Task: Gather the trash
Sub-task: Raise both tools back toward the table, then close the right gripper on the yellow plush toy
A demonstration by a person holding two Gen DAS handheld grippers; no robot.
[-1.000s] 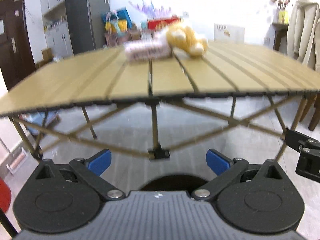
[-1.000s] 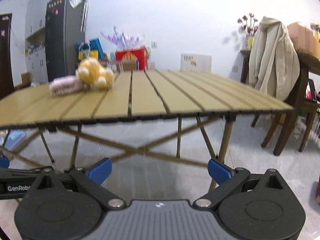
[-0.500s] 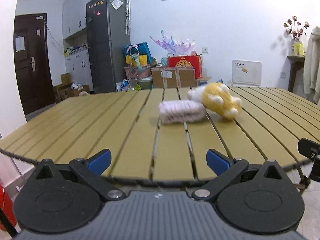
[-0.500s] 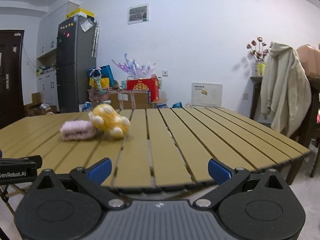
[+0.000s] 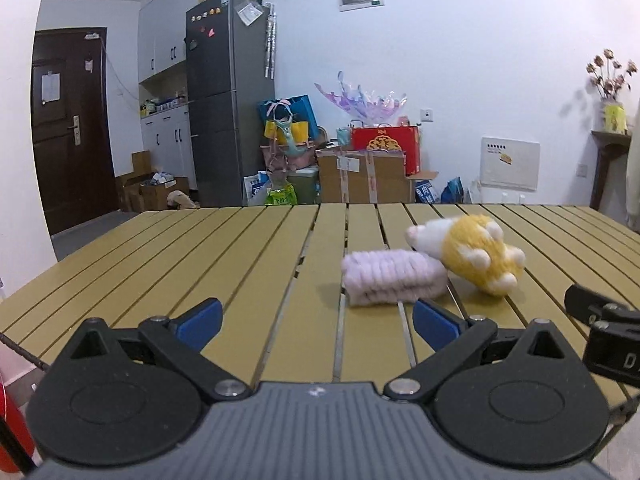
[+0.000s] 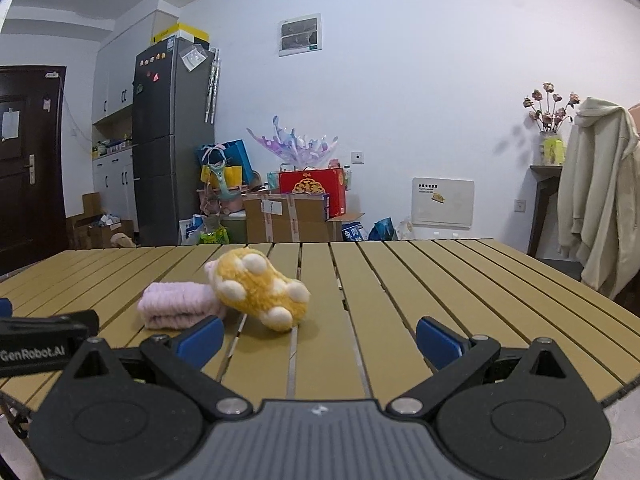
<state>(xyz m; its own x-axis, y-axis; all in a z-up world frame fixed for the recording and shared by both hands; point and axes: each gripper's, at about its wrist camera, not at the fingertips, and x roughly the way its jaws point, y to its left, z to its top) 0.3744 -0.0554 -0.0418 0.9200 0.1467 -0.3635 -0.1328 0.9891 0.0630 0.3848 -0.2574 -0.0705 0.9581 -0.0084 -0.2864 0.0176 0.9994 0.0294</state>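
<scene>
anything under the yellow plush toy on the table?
The yellow plush toy leans on the pink rolled cloth at one end; its other end rests on the slatted table. Whatever lies beneath its body is hidden.

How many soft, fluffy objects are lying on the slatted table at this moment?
2. A pink rolled cloth lies near the table's middle, and a yellow plush toy leans on its right end, touching it. Both grippers are open and hold nothing. The table shows nothing else.
</scene>
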